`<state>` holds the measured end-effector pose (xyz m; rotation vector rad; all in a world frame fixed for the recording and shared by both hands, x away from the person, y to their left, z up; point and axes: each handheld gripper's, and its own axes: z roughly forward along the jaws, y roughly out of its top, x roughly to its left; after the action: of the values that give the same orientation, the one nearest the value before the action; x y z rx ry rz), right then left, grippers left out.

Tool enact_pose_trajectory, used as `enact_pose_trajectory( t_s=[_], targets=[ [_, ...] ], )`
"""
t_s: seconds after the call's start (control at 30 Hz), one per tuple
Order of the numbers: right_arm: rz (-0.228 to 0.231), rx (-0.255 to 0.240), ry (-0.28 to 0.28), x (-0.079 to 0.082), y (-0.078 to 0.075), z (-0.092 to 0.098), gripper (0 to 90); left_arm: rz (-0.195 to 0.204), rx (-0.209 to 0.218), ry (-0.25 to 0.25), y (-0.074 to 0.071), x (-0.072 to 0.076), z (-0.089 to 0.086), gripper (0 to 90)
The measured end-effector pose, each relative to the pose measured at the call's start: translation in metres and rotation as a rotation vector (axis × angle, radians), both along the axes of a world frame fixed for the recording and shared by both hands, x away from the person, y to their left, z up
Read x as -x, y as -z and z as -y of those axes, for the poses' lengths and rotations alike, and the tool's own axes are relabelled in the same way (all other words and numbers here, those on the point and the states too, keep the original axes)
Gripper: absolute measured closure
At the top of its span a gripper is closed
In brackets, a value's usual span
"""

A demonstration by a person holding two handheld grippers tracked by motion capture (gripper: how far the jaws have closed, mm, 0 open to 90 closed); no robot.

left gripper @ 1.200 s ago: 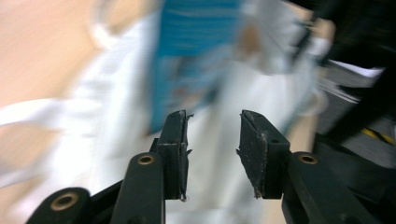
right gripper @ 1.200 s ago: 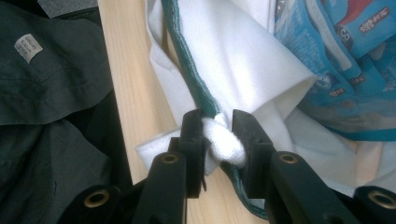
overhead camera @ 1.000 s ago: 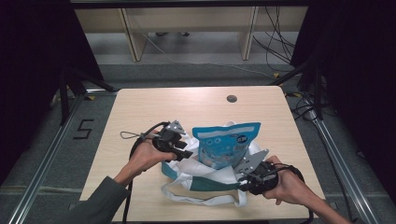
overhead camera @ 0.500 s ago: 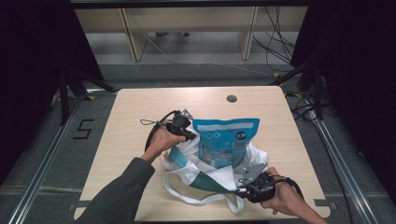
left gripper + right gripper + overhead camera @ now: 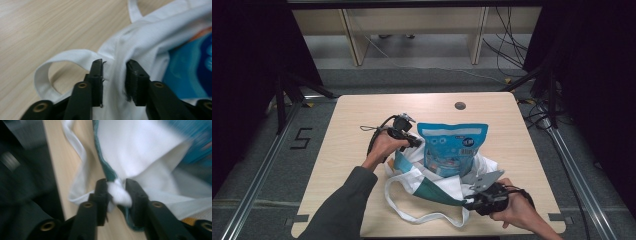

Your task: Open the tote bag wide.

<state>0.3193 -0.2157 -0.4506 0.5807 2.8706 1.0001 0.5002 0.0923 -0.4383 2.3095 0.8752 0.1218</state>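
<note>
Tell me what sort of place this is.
Probably a lab or recording booth, not a home: a lone wooden table stands between dark curtains, with metal floor rails, loose cables, and a "5" marked on the floor.

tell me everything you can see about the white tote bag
The white tote bag is soft ribbed cloth with teal trim and looped white straps, lying crumpled on the wooden table. A blue snack pouch stands in its open mouth. The left gripper has cloth between its fingers at one edge; the right gripper pinches the other.
</note>
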Motion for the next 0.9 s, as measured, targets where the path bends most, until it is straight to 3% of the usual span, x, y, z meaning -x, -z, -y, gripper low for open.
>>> enact_pose_trajectory(
  t_s=[0.03, 0.1, 0.13, 0.17, 0.2, 0.23, 0.27, 0.3, 0.37, 0.4, 0.43, 0.5, 0.53, 0.57, 0.6, 0.63, 0.67, 0.7, 0.73, 0.77, 0.83, 0.9],
  targets=[
    [0.0, -0.028, 0.026, 0.002, -0.009, 0.003, 65.2, 0.007, -0.016, 0.0, -0.006, 0.006, -0.004, 63.3],
    [0.028, -0.103, 0.034, 0.004, -0.034, 0.015, 62.5, 0.015, -0.011, -0.022, -0.015, 0.017, -0.008, 54.1],
    [0.027, -0.129, 0.062, 0.004, -0.044, 0.02, 62.5, 0.027, 0.017, -0.058, -0.017, 0.022, -0.008, 51.6],
    [0.083, -0.121, 0.131, -0.002, -0.056, 0.029, 62.3, 0.042, 0.023, -0.073, -0.021, 0.028, -0.01, 46.3],
    [0.083, -0.121, 0.131, -0.002, -0.056, 0.029, 62.3, 0.051, 0.014, -0.086, -0.025, 0.034, -0.012, 46.3],
    [0.116, -0.127, 0.191, -0.014, -0.066, 0.04, 60.7, 0.054, 0.007, -0.089, -0.028, 0.039, -0.015, 44.2],
    [0.116, -0.127, 0.191, -0.014, -0.066, 0.04, 60.7, 0.05, 0.004, -0.079, -0.03, 0.045, -0.017, 44.2],
    [0.124, -0.129, 0.238, -0.019, -0.068, 0.043, 59.0, 0.048, -0.012, -0.067, -0.032, 0.051, -0.02, 44.0],
    [0.129, -0.077, 0.35, -0.042, -0.069, 0.05, 55.8, 0.035, -0.026, -0.068, -0.032, 0.059, -0.022, 41.6],
    [0.129, -0.077, 0.35, -0.042, -0.069, 0.05, 55.8, 0.036, -0.032, -0.064, -0.032, 0.063, -0.024, 41.6],
    [0.118, -0.082, 0.381, -0.05, -0.066, 0.05, 55.4, 0.036, -0.02, -0.069, -0.031, 0.069, -0.024, 41.6],
    [0.045, -0.062, 0.406, -0.063, -0.058, 0.046, 52.6, 0.033, -0.006, -0.069, -0.028, 0.076, -0.024, 42.1],
    [0.032, -0.049, 0.405, -0.069, -0.054, 0.044, 51.0, 0.032, -0.004, -0.058, -0.028, 0.08, -0.023, 43.0],
    [-0.025, -0.039, 0.414, -0.072, -0.052, 0.041, 50.4, 0.032, -0.002, -0.04, -0.028, 0.083, -0.023, 46.1],
    [-0.021, -0.061, 0.423, -0.076, -0.048, 0.039, 50.0, 0.061, -0.003, -0.012, -0.028, 0.083, -0.024, 46.4],
    [-0.053, -0.062, 0.409, -0.079, -0.05, 0.04, 49.3, 0.06, 0.003, -0.016, -0.029, 0.086, -0.023, 49.3],
    [-0.037, -0.094, 0.432, -0.082, -0.05, 0.039, 49.2, 0.026, 0.016, -0.032, -0.03, 0.092, -0.023, 55.2],
    [-0.038, -0.115, 0.437, -0.083, -0.051, 0.038, 48.2, 0.018, 0.012, -0.003, -0.031, 0.092, -0.024, 59.1],
    [-0.057, -0.094, 0.425, -0.084, -0.052, 0.036, 50.0, 0.034, 0.023, 0.003, -0.029, 0.092, -0.023, 67.8],
    [-0.056, -0.072, 0.423, -0.084, -0.049, 0.033, 54.6, 0.017, -0.02, 0.025, -0.03, 0.095, -0.023, 71.6],
    [-0.082, -0.051, 0.445, -0.082, -0.046, 0.029, 58.6, 0.027, -0.039, 0.071, -0.025, 0.097, -0.023, 76.5],
    [-0.006, 0.043, 0.41, -0.087, -0.037, 0.029, 76.1, 0.012, -0.032, 0.079, -0.02, 0.101, -0.024, 85.5]
  ],
)
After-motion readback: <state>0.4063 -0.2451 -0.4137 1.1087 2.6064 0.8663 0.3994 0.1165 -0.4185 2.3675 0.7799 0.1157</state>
